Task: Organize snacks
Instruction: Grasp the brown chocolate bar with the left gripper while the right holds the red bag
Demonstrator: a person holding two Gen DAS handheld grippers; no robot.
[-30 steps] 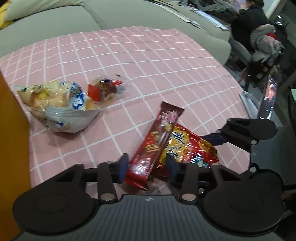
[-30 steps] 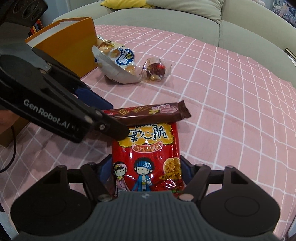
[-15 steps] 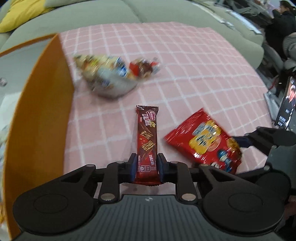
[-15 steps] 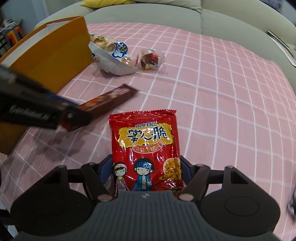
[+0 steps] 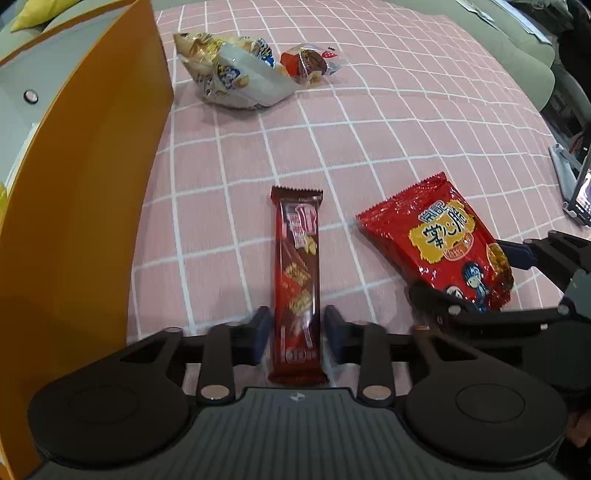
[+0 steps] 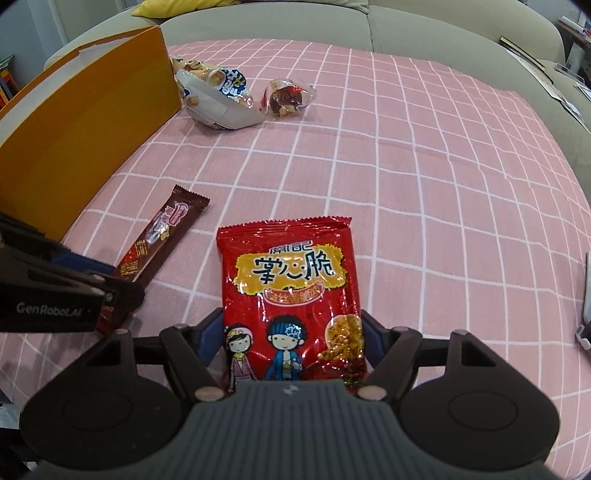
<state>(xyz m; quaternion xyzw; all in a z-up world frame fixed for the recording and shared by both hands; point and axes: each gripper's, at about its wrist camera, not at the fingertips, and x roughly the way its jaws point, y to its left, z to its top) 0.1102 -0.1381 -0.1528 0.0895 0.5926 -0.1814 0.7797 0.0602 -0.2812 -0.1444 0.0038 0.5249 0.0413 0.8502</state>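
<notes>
A brown chocolate wafer bar (image 5: 297,284) lies on the pink checked cloth between the fingers of my left gripper (image 5: 297,334); the pads stand a little off its sides, so the gripper is open. The bar also shows in the right wrist view (image 6: 159,236). A red noodle-snack bag (image 6: 291,299) sits between the fingers of my right gripper (image 6: 291,341), which is shut on its lower end. The bag shows in the left wrist view (image 5: 443,243) too. An orange box (image 5: 85,192) stands at the left.
A white-and-blue bread bag (image 5: 236,77) and a small clear-wrapped pastry (image 5: 308,64) lie at the far side by the box (image 6: 81,129). A grey sofa (image 6: 443,29) runs behind the cloth (image 6: 424,184). A screen (image 5: 581,199) stands at the right edge.
My left gripper carried the wafer bar leftwards off the red bag, set it down next to the orange box and opened its fingers. The right gripper kept hold of the red bag.
</notes>
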